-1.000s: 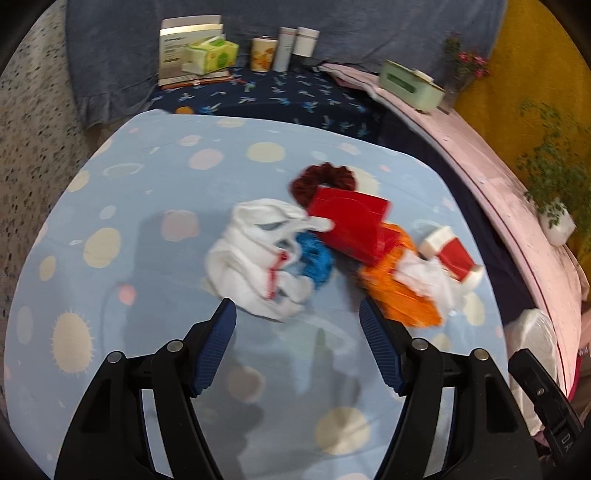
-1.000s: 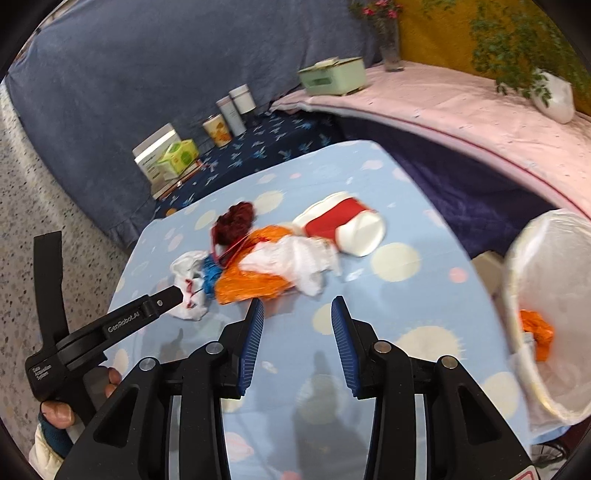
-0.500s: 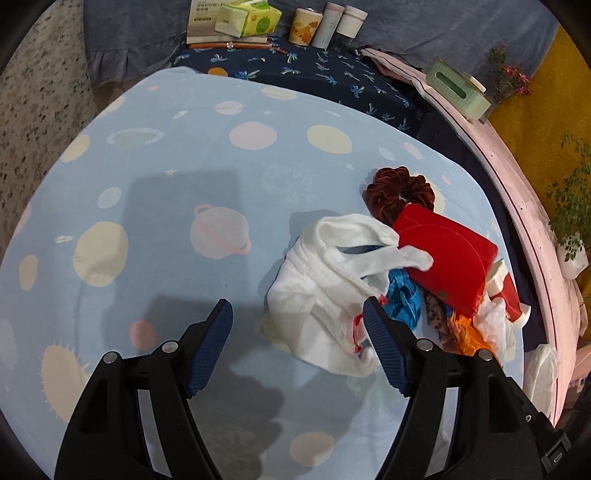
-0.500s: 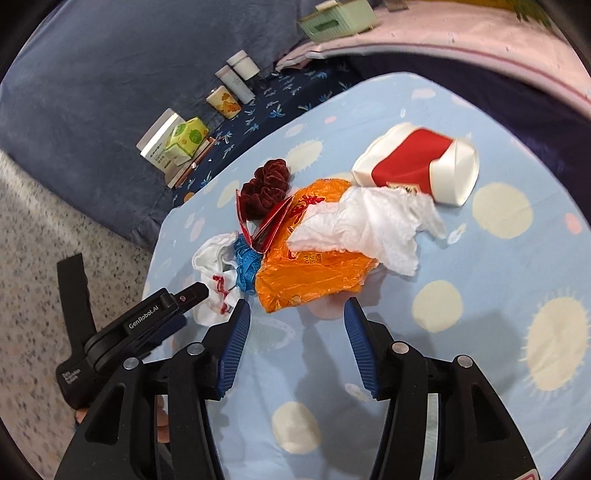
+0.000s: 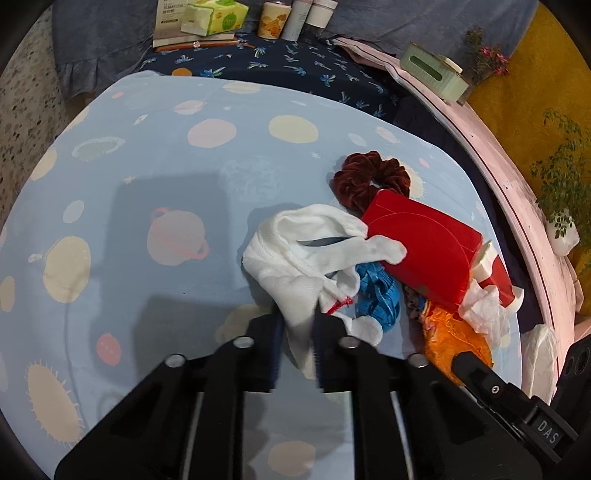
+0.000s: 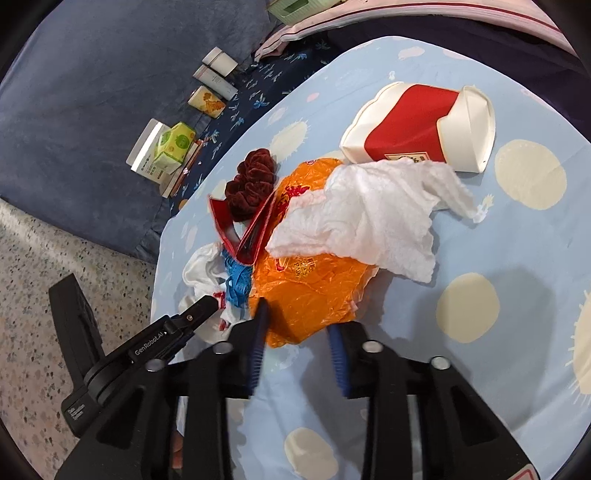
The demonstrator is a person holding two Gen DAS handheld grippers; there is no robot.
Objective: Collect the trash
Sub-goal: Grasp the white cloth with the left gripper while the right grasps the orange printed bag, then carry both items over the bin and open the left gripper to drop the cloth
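A heap of trash lies on the blue planet-print tablecloth (image 5: 155, 177). My left gripper (image 5: 299, 332) is shut on the near edge of a white cloth (image 5: 295, 254). Beside the cloth lie a blue scrap (image 5: 380, 291), a red box (image 5: 424, 243), a dark red scrunchie (image 5: 369, 177) and an orange plastic bag (image 5: 450, 332). My right gripper (image 6: 299, 332) has its fingers around the near edge of the orange bag (image 6: 306, 288), still partly apart. A white tissue (image 6: 362, 214) lies on the bag, and a red and white paper cup (image 6: 417, 125) lies behind it.
Boxes and cans (image 5: 258, 18) stand on a dark blue surface behind the table. A green box (image 5: 432, 70) sits on a pink ledge to the right, near a potted plant (image 5: 561, 206). A white bag (image 5: 539, 350) hangs at the table's right edge.
My left gripper has gone forward and closed on the white cloth. My right gripper has moved up to the orange bag and its fingers have narrowed around the bag's edge.
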